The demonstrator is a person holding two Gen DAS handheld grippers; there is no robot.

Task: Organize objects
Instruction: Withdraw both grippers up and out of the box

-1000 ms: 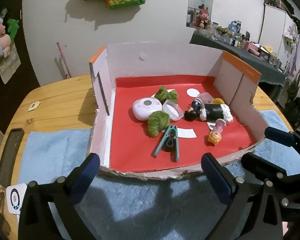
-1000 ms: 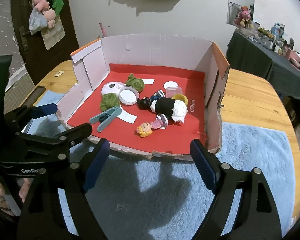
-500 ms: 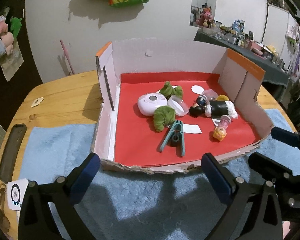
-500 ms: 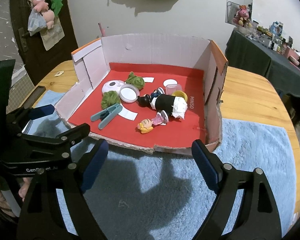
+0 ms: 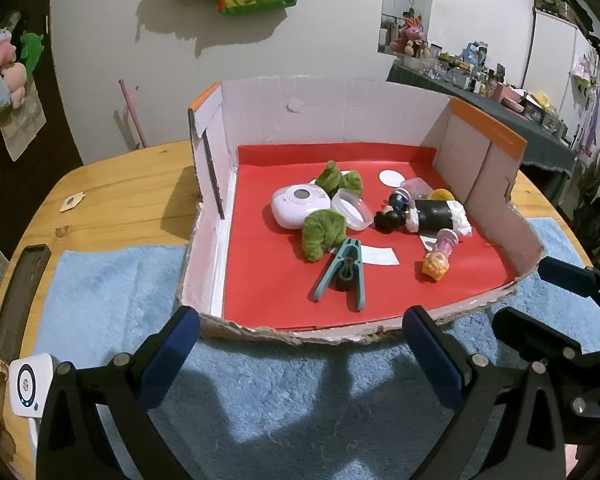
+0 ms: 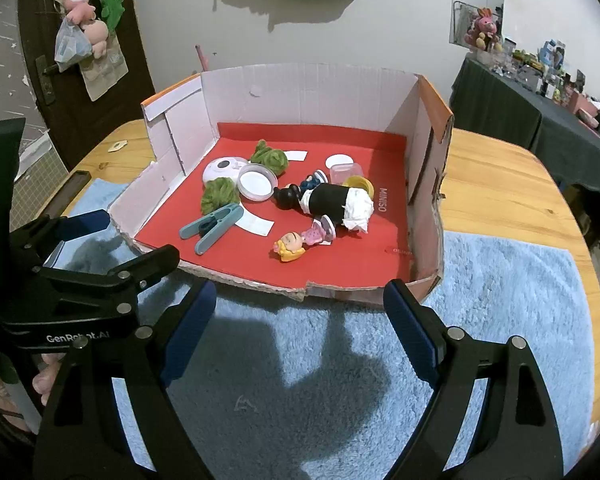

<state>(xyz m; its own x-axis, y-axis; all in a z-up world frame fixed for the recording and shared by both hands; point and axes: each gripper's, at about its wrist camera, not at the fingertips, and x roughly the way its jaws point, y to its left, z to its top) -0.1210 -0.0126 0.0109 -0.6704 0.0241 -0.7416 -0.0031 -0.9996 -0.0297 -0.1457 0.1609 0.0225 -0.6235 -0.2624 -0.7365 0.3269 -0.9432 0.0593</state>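
Left gripper (image 5: 300, 344): fingers spread wide, nothing between them, blue pads low in the frame over the blue towel (image 5: 112, 280). Right gripper (image 6: 298, 314): likewise wide apart and empty, hovering over the same towel, just short of the torn front lip of the cardboard box (image 6: 300, 84).

Beyond the pads, the box fills mid-frame in both views; red floor, white walls, low front edge. All the small things lie loose inside it, clustered centre to right:
- teal clothes peg (image 5: 342, 274), nearest the left pads, lying flat, jaws toward me
- two green fuzzy lumps (image 5: 322, 232), one just behind the peg, one further back
- white round device (image 5: 298, 210), centre-left, touching a clear round lid (image 5: 352, 210)
- black-and-white mouse figure (image 6: 328, 200), on its side, centre-right
- small blonde doll (image 6: 300, 242), on its side, nearest the right pads
- clear cup and yellow ring (image 6: 360, 182) behind the figure; white paper slips scattered about

Step in hand, my judgement: both grippers are outside the box, carrying nothing. That fits a pause before reaching in for a piece, and equally a pull-back with everything already gathered into the box. The pile looks jumbled rather than sorted, but I cannot tell what order is wanted.

If a reach follows: the low front lip must be cleared from above; peg and doll are the closest, least crowded picks. Things lying flat need a low, level closing.
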